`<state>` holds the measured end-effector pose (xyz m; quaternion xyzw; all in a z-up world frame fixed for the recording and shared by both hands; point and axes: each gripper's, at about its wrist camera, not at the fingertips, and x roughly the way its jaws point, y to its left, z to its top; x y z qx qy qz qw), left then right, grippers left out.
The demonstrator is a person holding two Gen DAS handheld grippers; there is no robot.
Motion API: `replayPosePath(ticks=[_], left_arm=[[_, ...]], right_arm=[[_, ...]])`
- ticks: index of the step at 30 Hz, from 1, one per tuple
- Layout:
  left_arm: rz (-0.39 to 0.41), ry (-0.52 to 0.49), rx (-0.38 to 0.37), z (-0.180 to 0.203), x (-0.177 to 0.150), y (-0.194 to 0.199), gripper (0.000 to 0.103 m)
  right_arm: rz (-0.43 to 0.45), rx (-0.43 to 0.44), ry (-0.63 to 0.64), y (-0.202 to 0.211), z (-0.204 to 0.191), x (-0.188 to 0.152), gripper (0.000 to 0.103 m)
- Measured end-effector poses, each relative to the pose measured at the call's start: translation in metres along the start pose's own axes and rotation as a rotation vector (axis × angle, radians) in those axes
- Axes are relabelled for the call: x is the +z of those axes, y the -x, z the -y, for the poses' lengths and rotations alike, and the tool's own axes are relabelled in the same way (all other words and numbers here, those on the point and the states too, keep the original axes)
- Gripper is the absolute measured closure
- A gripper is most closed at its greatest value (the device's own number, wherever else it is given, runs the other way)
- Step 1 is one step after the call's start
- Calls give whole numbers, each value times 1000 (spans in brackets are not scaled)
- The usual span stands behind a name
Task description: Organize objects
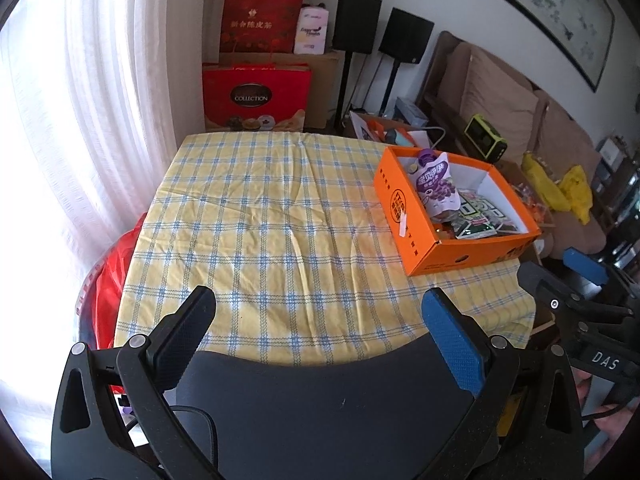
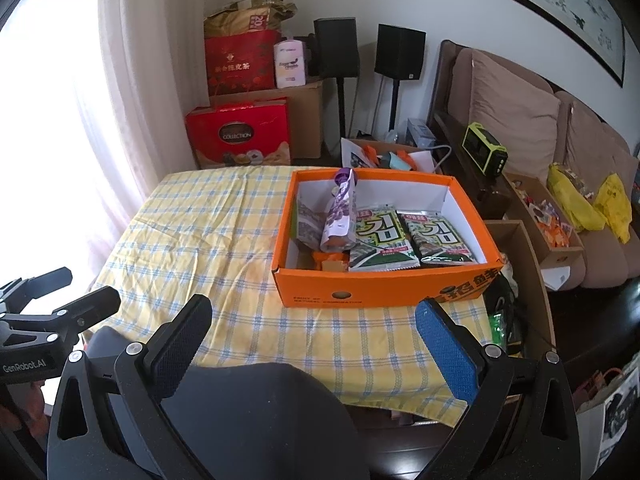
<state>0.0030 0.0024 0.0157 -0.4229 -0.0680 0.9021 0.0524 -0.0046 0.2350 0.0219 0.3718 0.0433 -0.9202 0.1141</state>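
Both grippers (image 1: 320, 300) (image 2: 314, 310) gape empty; only right wrist shows 2 seaweed packets (image 2: 412, 236) flat.

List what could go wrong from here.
1. The purple pouch stands tilted above the orange box rim; a reach inside might topple it.
2. The box sits at the table's right edge, so a push could slide it off.
3. The wrinkled tablecloth may drag with the box.

An open orange box (image 2: 380, 288) sits on the checked cloth, holding a purple pouch (image 2: 340, 216) propped upright and two green packets (image 2: 408, 236) lying flat
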Motion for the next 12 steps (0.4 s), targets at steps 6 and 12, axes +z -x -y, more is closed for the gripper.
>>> replayPosePath(ticks=[6,12], left_arm=[[0,6,7,-2,0,0,0],[3,1,16,-2,1,1,0]], right_arm=[[-4,1,-4,-1,0,-1,0],[-2,5,-6,0,1,-1,0]])
